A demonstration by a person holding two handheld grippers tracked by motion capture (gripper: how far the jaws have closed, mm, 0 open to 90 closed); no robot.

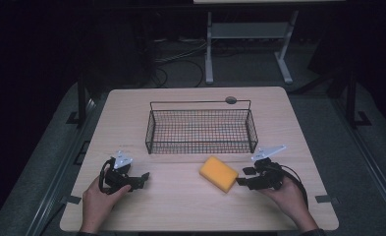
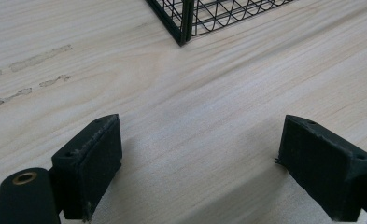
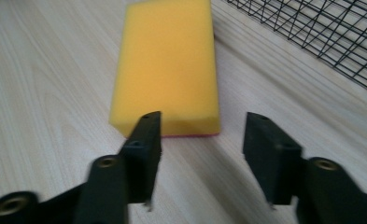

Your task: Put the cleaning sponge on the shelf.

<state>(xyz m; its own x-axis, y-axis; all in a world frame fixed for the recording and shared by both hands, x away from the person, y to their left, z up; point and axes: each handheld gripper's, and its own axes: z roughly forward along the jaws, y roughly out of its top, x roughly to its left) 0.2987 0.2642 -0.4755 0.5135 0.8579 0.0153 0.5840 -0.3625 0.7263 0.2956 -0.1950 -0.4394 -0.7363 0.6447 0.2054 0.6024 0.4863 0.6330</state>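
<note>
A black wire basket (image 1: 201, 129) stands on the far middle of the pale wooden worktop (image 1: 180, 206), its long side facing the person, and everything else is placed here relative to it. A yellow sponge (image 1: 218, 173) lies flat on the worktop just in front of the basket's near wall, toward its right half, turned at a slant to that wall; in the right gripper view the sponge (image 3: 167, 65) shows a thin pink layer along its bottom edge (a scouring side, facing down). The right gripper (image 1: 244, 177) sits in front of the basket's right near corner, held low over the worktop in the person's right hand (image 1: 286, 194), and points toward the sponge's nearer short end. Seen along its own jaws, the right gripper (image 3: 200, 135) is spread wide with nothing between the jaws; one jaw tip overlaps the sponge's near edge in that view, the other stands off beside it over bare wood, and whether either tip touches the sponge cannot be told. The left gripper (image 1: 140, 178) rests in front of the basket's left near corner, well apart from the sponge, in the person's left hand (image 1: 99, 199). In its own view the left gripper (image 2: 200, 158) is also spread wide and holds nothing, with bare wood between the jaws and a corner of the basket (image 2: 183, 21) ahead of it.
</note>
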